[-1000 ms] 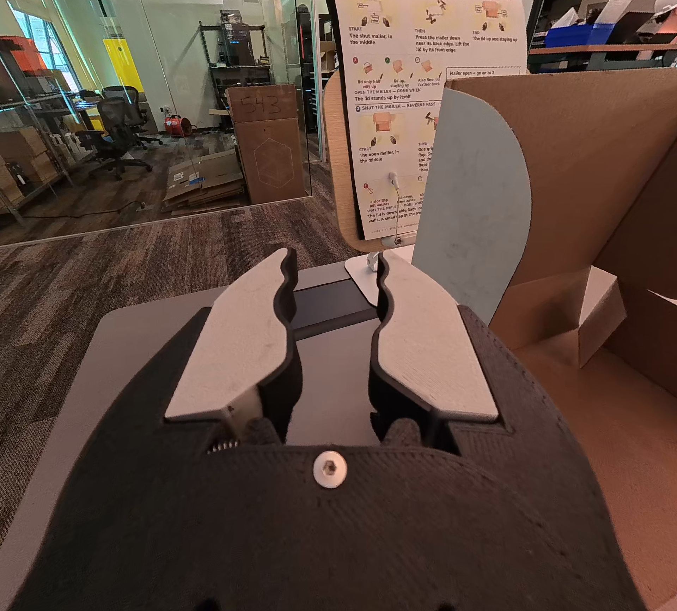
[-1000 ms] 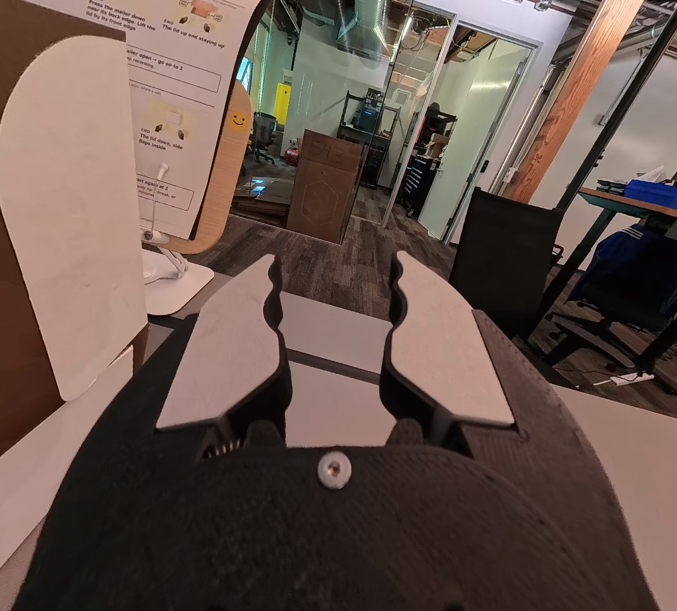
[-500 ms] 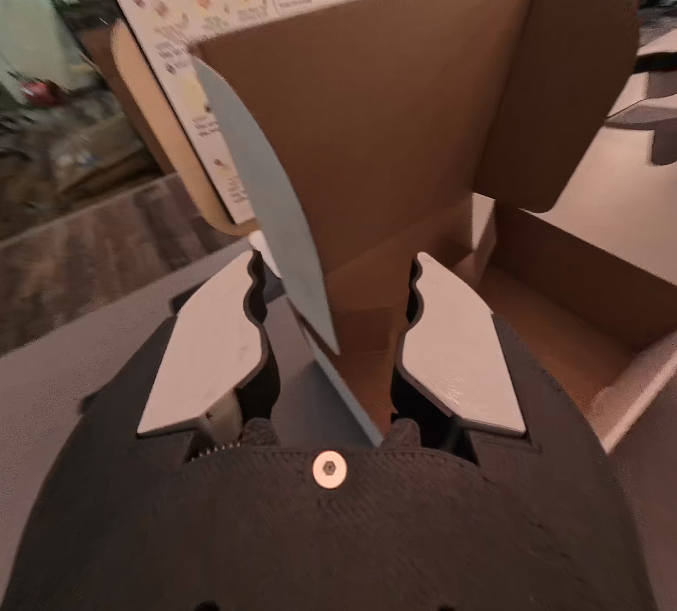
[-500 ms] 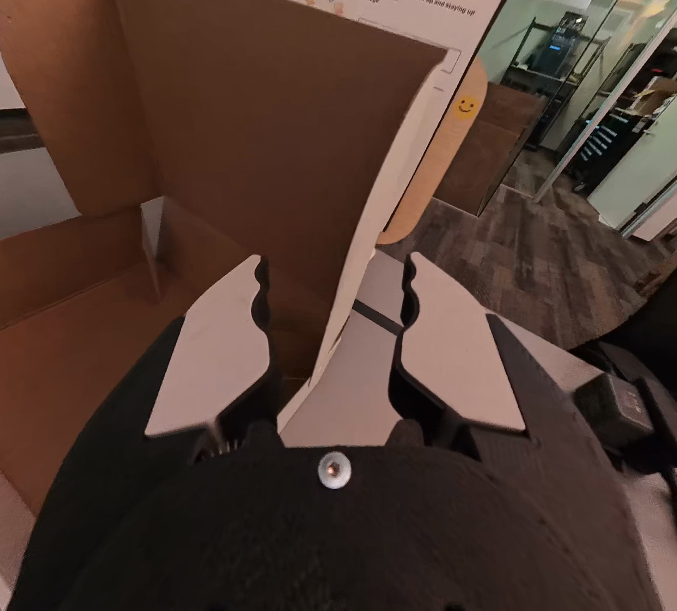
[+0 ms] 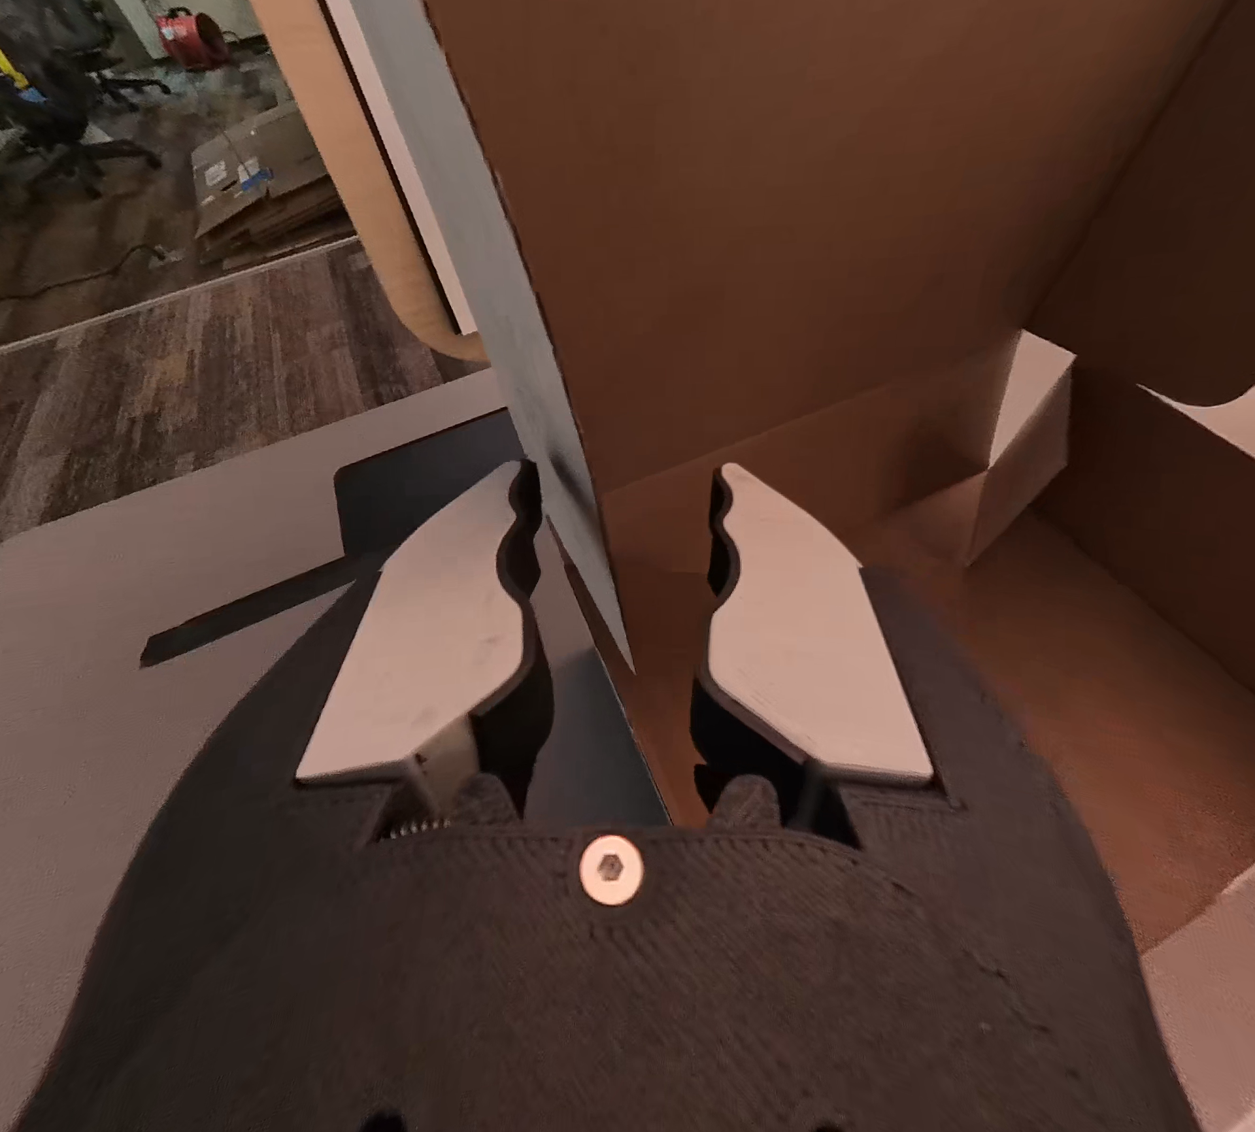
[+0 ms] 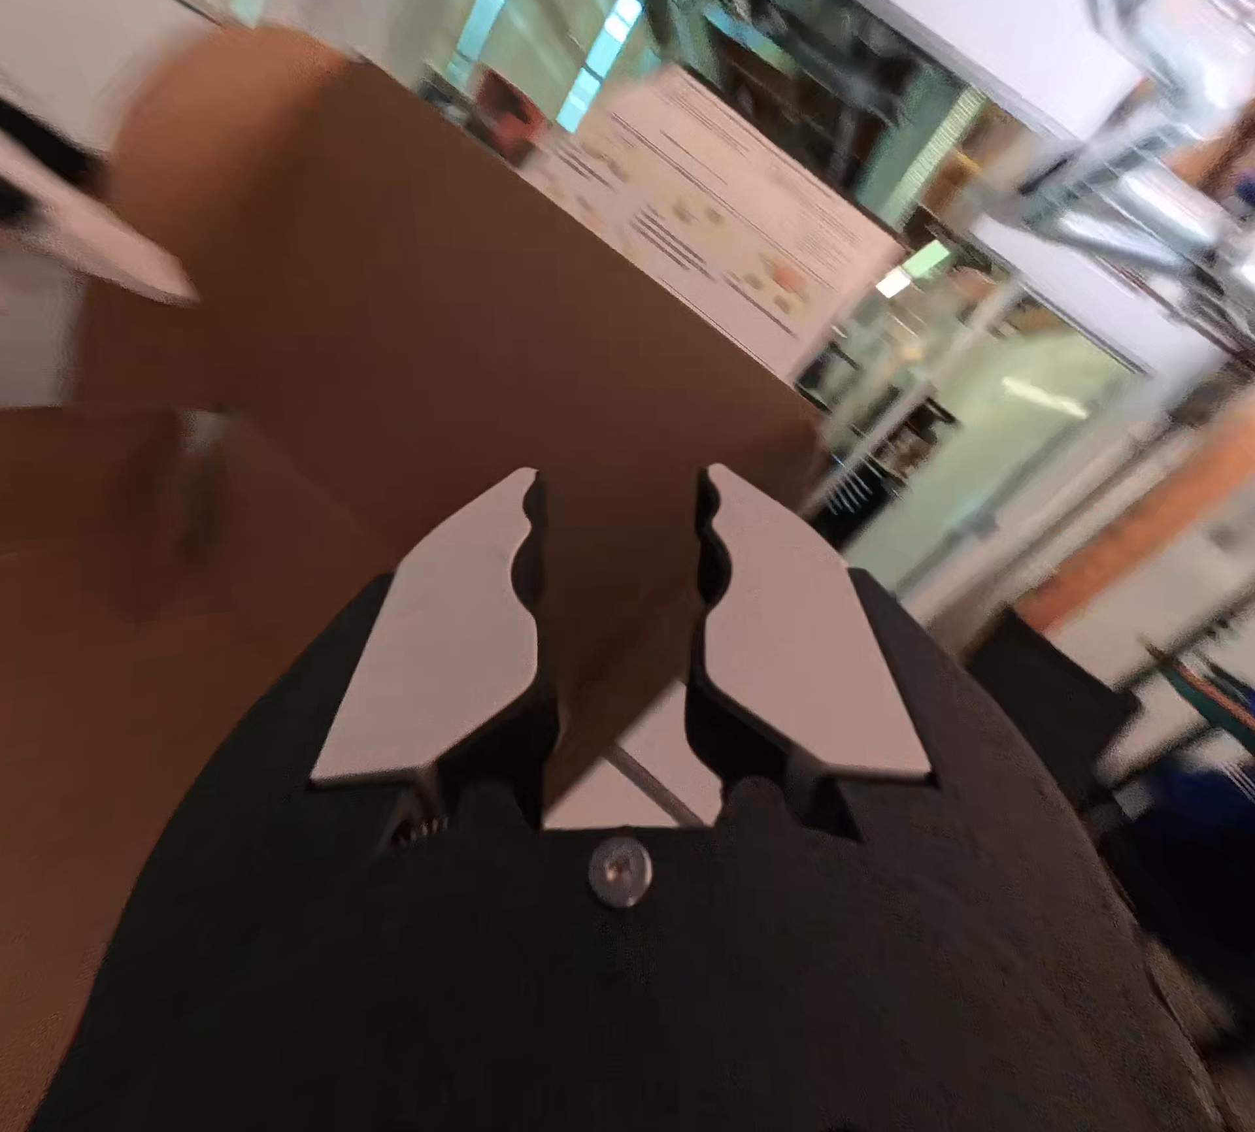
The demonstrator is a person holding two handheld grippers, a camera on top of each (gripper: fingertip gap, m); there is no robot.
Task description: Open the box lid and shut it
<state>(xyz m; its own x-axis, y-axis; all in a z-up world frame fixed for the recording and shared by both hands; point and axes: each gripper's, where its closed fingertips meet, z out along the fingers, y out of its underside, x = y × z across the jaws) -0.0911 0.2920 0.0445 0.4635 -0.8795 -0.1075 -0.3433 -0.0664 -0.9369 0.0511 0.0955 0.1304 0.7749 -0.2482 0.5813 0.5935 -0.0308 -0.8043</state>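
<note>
Box: an open brown cardboard mailer on the grey counter; its floor and far walls show at right in the left wrist view.
Lid: stands upright at the far side, judged ready for closing.
Left side flap: pale-faced, seen edge-on, hanging down from the lid.
Left gripper: jaws spread wide, straddling the left side flap without clamping; the left pad lies just beside it, likely to tuck it inward.
Right gripper: jaws wide apart around a cardboard edge, presumably the right flap; contact cannot be told through the blur.
Poster: an instruction sheet behind the lid; blurred, nothing legible.
Brands: none visible on the box.
</note>
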